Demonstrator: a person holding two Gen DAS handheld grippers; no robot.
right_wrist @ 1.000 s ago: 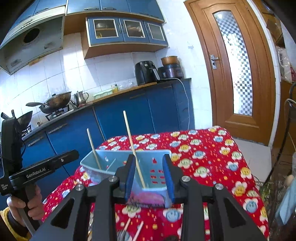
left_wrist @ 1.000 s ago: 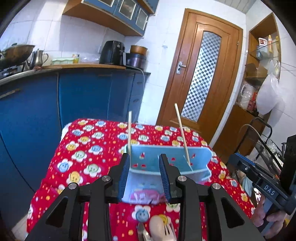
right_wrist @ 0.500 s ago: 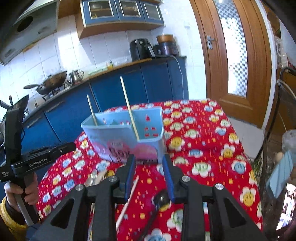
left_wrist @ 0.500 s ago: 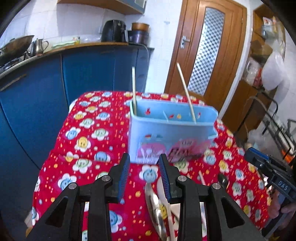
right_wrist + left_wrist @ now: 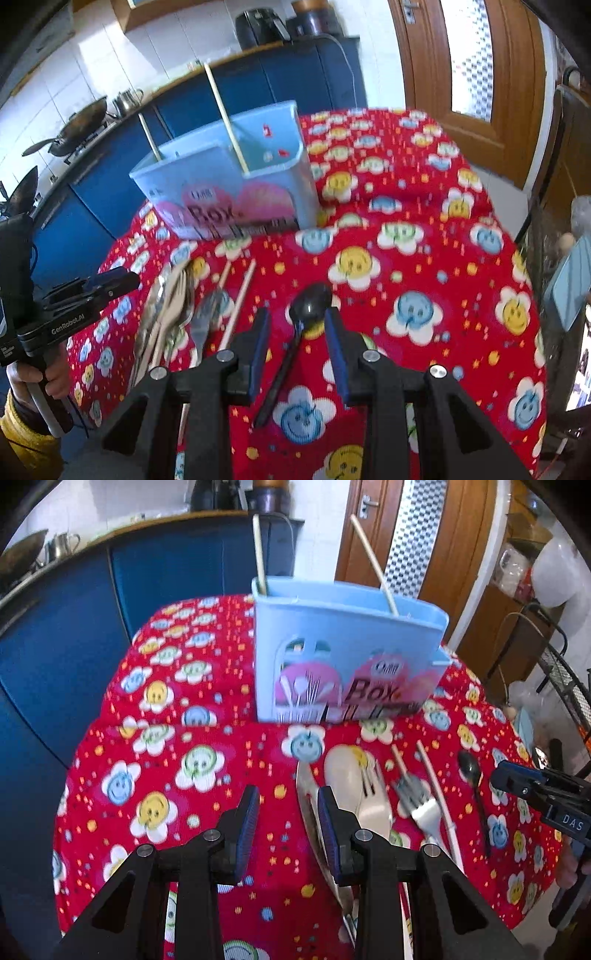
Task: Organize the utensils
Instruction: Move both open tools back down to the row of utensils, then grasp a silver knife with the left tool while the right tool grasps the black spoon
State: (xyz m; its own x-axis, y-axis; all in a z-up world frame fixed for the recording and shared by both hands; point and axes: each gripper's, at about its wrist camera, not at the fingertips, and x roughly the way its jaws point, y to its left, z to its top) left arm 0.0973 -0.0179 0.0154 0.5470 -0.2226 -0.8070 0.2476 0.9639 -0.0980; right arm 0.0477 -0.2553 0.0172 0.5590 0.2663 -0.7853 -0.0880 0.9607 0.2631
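Left wrist view: the table (image 5: 122, 709) wears a red cloth printed with smiling flower faces, its weave finely ribbed.
Room: blue kitchen cabinets (image 5: 74, 602) run behind it, with white wall tiles above; a brown wooden door (image 5: 417, 535) has a checkered glass panel.
Counter: a wok (image 5: 79, 123) and a metal kettle (image 5: 127, 99) stand on the stove side, a black air fryer (image 5: 258, 24) further along.
Utensil box: a pale blue plastic caddy (image 5: 343, 657) with pink artwork and the word "Box" stands upright at the far middle of the table; two wooden chopsticks (image 5: 373, 561) lean inside it.
Loose utensils: near the front edge lie a metal knife (image 5: 306, 797), a beige plastic fork (image 5: 365, 786), a grey fork (image 5: 417, 797), pale chopsticks (image 5: 436, 790) and a glossy black spoon (image 5: 295, 339), side by side.
Left hand-held gripper (image 5: 288, 823): jaws parted, nothing between them; it hovers over bare cloth, its right finger just beside the knife.
Right hand-held gripper (image 5: 297, 343): jaws parted, straddling the black spoon's bowl and handle without touching.
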